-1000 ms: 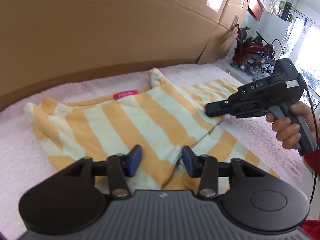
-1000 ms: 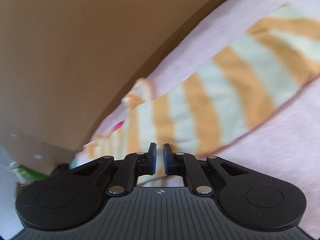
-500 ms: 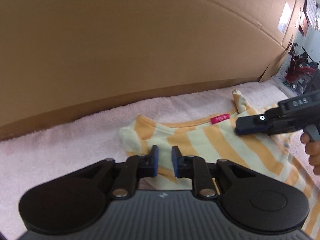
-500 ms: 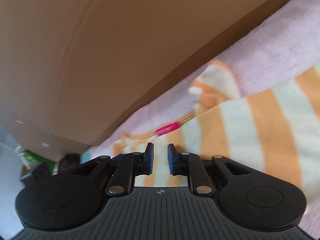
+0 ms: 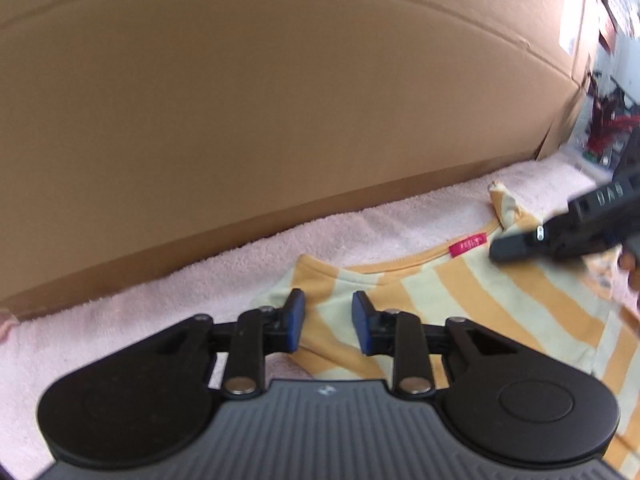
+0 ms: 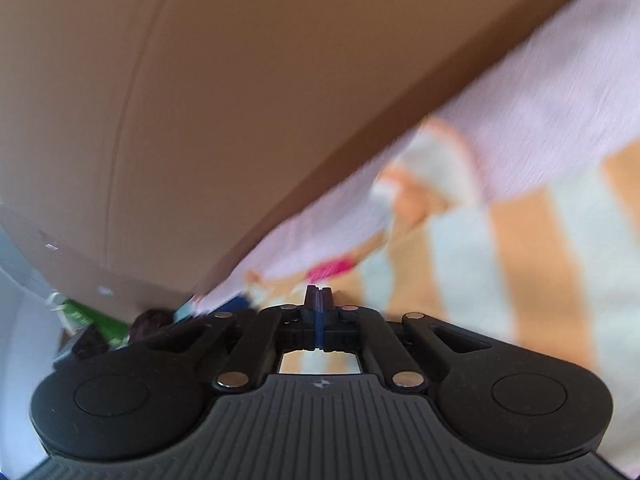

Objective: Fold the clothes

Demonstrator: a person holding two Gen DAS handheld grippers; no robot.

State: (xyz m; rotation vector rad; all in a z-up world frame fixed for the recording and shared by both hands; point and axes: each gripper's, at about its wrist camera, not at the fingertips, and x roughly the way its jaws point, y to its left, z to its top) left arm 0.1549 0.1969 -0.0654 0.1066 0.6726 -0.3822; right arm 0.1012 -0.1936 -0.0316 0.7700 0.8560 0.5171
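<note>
An orange-and-cream striped shirt [image 5: 460,312] lies flat on a pink towel [image 5: 120,320], with a pink neck label [image 5: 468,245]. My left gripper [image 5: 328,322] is open, and its blue pads straddle the shirt's left shoulder corner just above the cloth. My right gripper [image 5: 498,250], held by a hand [image 5: 630,268], has its tip down at the neckline, right of the label. In the right wrist view the right gripper [image 6: 318,300] is shut, pads pressed together at the shirt [image 6: 520,260] just below the label [image 6: 330,270]. That view is blurred.
A tall cardboard wall [image 5: 280,100] stands along the towel's far edge, close behind the shirt. Cluttered red and dark items [image 5: 608,132] sit past its right end. The right wrist view shows the cardboard [image 6: 240,80] and green packaging [image 6: 92,316] beyond the towel [image 6: 540,120].
My left gripper swung from the shirt's hem to its left shoulder and opened a little wider there. The right gripper moved in to the neckline and closed.
</note>
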